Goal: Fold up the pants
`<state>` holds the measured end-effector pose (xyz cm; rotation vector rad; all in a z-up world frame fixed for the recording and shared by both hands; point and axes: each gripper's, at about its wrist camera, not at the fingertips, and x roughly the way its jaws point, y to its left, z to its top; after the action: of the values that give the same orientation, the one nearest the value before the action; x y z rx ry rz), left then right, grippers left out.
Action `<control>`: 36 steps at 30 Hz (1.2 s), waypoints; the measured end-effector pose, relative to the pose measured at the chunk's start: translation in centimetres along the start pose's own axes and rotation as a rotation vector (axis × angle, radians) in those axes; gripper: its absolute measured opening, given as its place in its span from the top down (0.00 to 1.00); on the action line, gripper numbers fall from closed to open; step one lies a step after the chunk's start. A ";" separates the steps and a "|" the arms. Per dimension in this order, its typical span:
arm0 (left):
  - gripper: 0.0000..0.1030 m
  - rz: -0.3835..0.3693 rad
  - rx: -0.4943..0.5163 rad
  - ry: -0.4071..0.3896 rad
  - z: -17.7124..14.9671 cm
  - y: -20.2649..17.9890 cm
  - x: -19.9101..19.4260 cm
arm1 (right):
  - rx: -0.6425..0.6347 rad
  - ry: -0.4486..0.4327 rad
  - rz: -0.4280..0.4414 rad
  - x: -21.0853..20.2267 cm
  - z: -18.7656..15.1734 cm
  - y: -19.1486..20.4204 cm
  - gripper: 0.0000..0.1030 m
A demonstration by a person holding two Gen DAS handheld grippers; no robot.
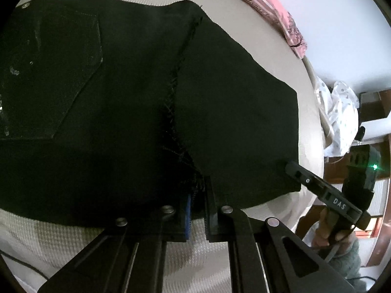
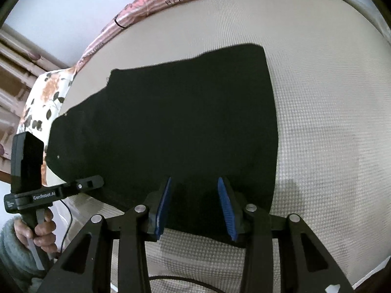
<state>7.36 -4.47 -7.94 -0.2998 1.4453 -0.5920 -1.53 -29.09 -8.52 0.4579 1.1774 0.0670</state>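
Item: black pants (image 2: 171, 131), lying folded on the bed (image 2: 330, 122), pink blanket (image 2: 151, 2) at its far edge.

My left gripper (image 1: 196, 210) is pinching the pants' near edge, fingers nearly together on the cloth.

My right gripper (image 2: 194, 207) is straddling the near edge, fingers apart, gripping nothing.

Risk: lifting one-sided, I judge the layers are sliding apart and the fold skewing.

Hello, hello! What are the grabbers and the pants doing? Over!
Left gripper shut on black pants at the near edge. Right gripper open over same edge. Pants partly folded on the bed. Nothing blocking.
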 end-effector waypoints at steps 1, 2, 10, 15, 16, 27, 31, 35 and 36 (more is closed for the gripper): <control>0.92 0.006 -0.001 0.003 0.0 -0.1 -0.1 | -0.013 0.001 -0.008 0.0 0.0 0.2 0.64; 0.92 0.014 0.002 0.005 0.0 -0.2 -0.1 | -0.034 0.011 -0.021 0.1 0.1 0.5 0.64; 0.82 0.100 0.189 -0.052 1.7 -3.1 -2.2 | -0.103 -0.092 -0.102 -1.6 3.7 0.9 0.64; 0.80 0.250 0.287 -0.091 3.6 -3.8 -2.8 | -0.103 -0.136 -0.143 -1.9 6.7 0.2 0.64; 0.80 0.291 0.302 -0.116 3.9 -4.1 -2.9 | -0.104 -0.139 -0.143 -1.9 7.0 0.1 0.64; 0.80 0.286 0.427 -0.227 10.0 -7.4 1.7 | -0.090 -0.119 -0.190 1.4 10.5 -1.3 0.64; 0.80 0.318 0.386 -0.173 11.5 -6.1 4.0 | -0.101 -0.114 -0.196 2.1 10.4 -1.3 0.62; 0.80 0.302 0.393 -0.204 10.9 -5.5 3.7 | -0.119 -0.125 -0.199 2.3 10.1 -0.8 0.55; 0.80 0.305 0.394 -0.205 10.8 -5.4 3.6 | -0.127 -0.125 -0.206 2.3 9.9 -0.5 0.55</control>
<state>16.89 -12.59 -6.72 0.1652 1.1198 -0.5634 8.17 -32.00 -7.74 0.2238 1.0843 -0.0634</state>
